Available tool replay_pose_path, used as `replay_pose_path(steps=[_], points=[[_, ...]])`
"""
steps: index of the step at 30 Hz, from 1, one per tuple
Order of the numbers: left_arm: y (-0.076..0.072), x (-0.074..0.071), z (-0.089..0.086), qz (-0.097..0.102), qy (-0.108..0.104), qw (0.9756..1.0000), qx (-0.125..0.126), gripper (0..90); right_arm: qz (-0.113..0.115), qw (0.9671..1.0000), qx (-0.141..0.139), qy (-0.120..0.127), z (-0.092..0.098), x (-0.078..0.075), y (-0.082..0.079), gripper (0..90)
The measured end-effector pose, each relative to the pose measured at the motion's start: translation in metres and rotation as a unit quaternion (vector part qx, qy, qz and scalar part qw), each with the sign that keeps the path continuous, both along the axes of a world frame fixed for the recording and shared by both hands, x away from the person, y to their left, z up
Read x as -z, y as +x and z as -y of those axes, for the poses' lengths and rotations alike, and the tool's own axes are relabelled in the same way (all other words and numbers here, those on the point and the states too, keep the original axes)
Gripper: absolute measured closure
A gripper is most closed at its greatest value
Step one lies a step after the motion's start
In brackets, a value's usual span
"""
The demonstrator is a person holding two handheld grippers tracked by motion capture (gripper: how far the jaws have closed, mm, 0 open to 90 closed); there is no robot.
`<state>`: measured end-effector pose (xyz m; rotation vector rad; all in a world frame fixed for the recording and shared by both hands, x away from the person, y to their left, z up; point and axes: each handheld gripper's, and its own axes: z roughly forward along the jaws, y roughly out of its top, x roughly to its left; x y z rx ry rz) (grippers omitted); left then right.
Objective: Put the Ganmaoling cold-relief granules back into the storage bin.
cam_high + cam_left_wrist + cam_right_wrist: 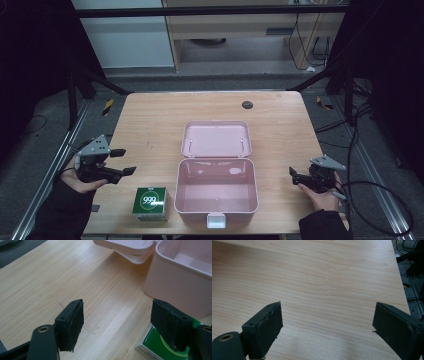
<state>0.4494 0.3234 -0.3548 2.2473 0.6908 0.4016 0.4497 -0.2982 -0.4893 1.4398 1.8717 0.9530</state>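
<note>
An open pink plastic box (179, 190) stands at the middle front of the wooden table (150, 125), its lid (216, 139) laid back flat behind it and its inside bare. Left of it, near the front edge, sits a small green-and-white carton marked 999 (151, 202). My left gripper (127, 161) hovers open at the table's left edge, above and left of the carton. In the left gripper view its jaws (117, 306) frame bare wood, with the carton (152, 347) under the right jaw and the box wall (175, 287) beyond. My right gripper (294, 177) is open, right of the box, over bare wood (327, 307).
A dark round grommet (247, 104) sits in the tabletop near the far edge. Metal rails (50, 170) run along both sides of the table. Black cables (380, 200) trail on the floor at the right. A cabinet (240, 30) stands behind the table.
</note>
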Motion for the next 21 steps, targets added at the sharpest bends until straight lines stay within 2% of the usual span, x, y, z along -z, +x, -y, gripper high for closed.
replay_pose_path(steps=[5, 9, 17, 21], points=[[-0.004, -0.003, 0.005, -0.010, 0.020, 0.9994, 0.028, 23.9, -0.001, 1.0000, -0.001, 0.000, 0.000, 0.000, 0.000, 8.7], [-0.007, -0.002, 0.009, -0.021, 0.038, 0.9976, 0.054, 21.3, -0.001, 1.0000, -0.003, -0.002, -0.001, 0.001, 0.000, 8.4], [-0.011, 0.003, 0.019, -0.043, 0.069, 0.9907, 0.109, 17.4, -0.005, 0.9999, -0.007, -0.006, -0.002, 0.002, 0.001, 7.5], [-0.013, 0.005, 0.023, -0.049, 0.083, 0.9871, 0.128, 16.1, -0.006, 0.9999, -0.009, -0.009, -0.002, 0.002, 0.001, 7.1]])
